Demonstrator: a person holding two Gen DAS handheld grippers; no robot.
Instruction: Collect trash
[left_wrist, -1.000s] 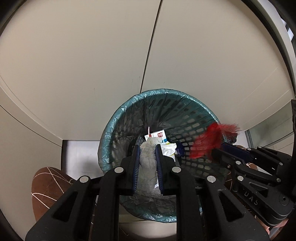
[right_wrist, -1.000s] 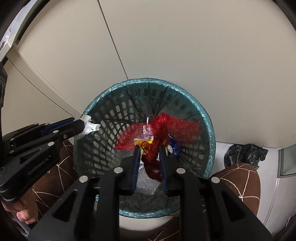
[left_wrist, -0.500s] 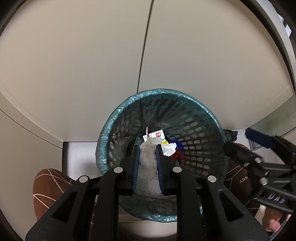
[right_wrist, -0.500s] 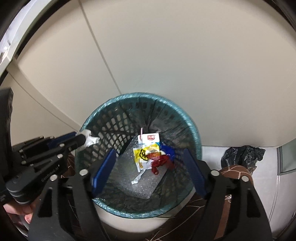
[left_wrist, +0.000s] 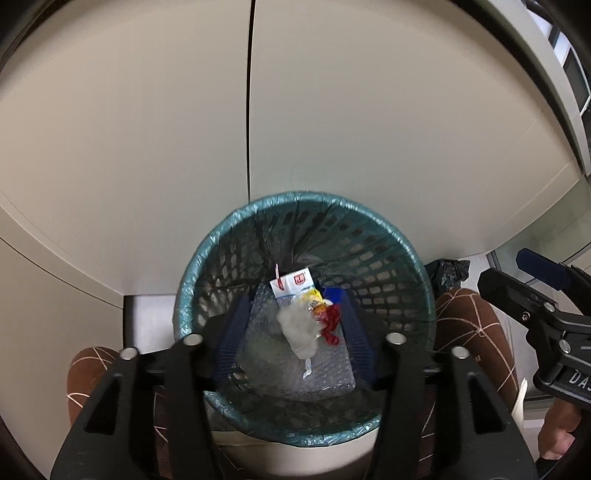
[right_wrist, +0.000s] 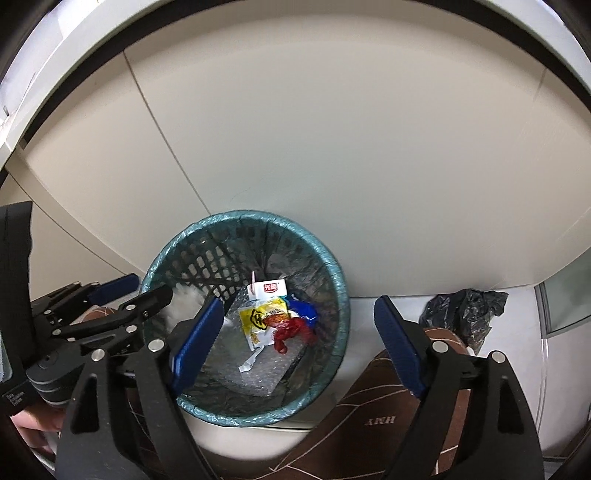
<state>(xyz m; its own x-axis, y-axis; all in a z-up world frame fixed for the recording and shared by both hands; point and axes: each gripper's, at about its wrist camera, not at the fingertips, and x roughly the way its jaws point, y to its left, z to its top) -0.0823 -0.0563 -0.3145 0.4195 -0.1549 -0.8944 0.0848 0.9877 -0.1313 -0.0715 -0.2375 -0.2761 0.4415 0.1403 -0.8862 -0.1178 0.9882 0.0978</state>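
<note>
Left tongs above bin, jaws apart, nothing between them; grey-white wad loose just under them, over bubble wrap — falling or landed, cannot tell

Right tongs spread wide, empty, beside bin rim

Already in bin: milk carton, yellow wrapper, red net scrap

Step in hand, by my reading: drop-off

Black bag crumpled on floor beside bin, outside it — likely next pickup; calls for swinging right tongs over it, closing on a fold
</note>
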